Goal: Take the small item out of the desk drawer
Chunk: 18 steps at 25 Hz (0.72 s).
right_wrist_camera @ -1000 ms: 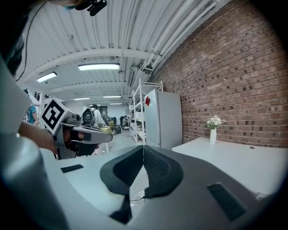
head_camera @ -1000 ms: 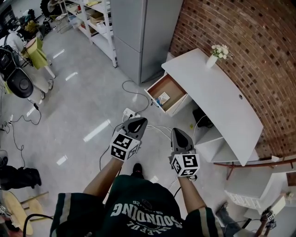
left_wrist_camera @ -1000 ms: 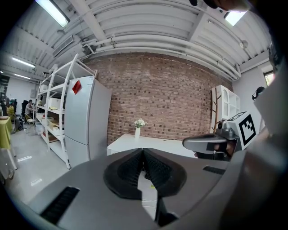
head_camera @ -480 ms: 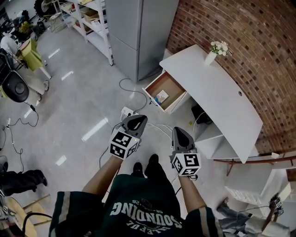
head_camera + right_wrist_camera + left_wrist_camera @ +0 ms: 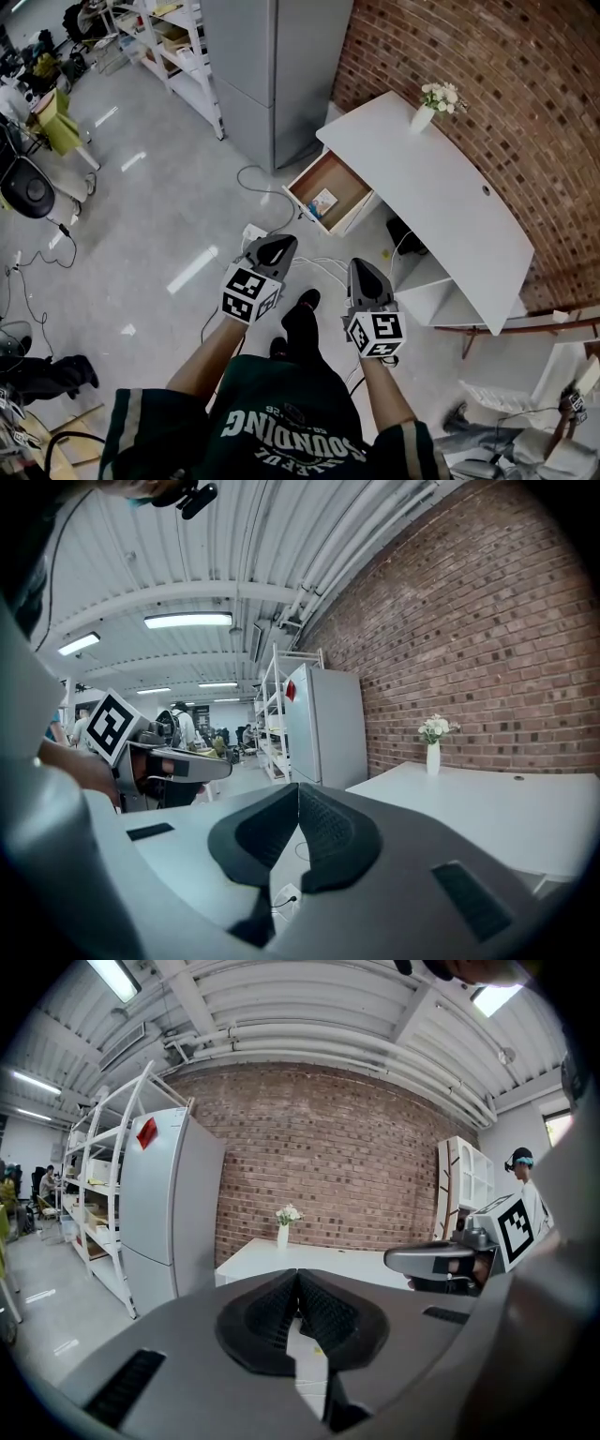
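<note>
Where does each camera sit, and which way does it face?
Head view: on the person's head, steeply down onto desk and open drawer; forearms, left gripper, right gripper show.
Left gripper view: on that gripper, along shut jaws toward brick wall; right gripper at right.
Right gripper view: along shut jaws toward fridge; left gripper at left.
Shared: all three show the vase.

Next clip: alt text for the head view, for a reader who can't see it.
A person holds the shut, empty left tongs and right tongs over a grey floor, short of a white desk whose open drawer holds a small item. A flower vase stands on the desk.
</note>
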Available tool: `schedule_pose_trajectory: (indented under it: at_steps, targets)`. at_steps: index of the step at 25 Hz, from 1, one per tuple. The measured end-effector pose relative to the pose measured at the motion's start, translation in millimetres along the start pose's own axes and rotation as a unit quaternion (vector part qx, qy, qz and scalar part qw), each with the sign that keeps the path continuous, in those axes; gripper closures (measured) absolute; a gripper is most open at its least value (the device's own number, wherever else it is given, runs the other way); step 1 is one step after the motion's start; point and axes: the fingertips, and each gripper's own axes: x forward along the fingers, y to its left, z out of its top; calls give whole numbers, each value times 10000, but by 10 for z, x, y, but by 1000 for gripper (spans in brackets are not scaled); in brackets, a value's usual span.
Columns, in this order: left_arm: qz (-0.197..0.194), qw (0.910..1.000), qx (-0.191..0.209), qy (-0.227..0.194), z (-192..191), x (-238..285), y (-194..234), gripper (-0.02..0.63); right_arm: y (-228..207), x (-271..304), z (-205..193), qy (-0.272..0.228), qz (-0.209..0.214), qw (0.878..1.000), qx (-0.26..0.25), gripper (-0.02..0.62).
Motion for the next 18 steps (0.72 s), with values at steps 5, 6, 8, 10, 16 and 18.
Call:
schedule_pose_trajectory:
  at_steps: [5,6,8,10,16,18]
  targets:
    - [-63,9999,64,79,20,289,119,591,-179,256,-12,0,-29,10000,91,571]
    - [-71,9999,74,102,27,355,160,591,-215,322,-3,-2,-32,9999,102,571]
    - [-85,9998,82,147,51,501,248,591,-299,462,20,4,-37,9999,118,571]
    - [-108,9997,99,198,80,657,330,591,-404,606,44,24,-53,9999,141,571]
    - [-197,9990,177,364,216,1135,565,591,-744,1043,176,12,-118,9996,240,571]
    - [-211,9988,211,390,269,1275,625,591,-835,1163,202,15,-119,9995,287,571]
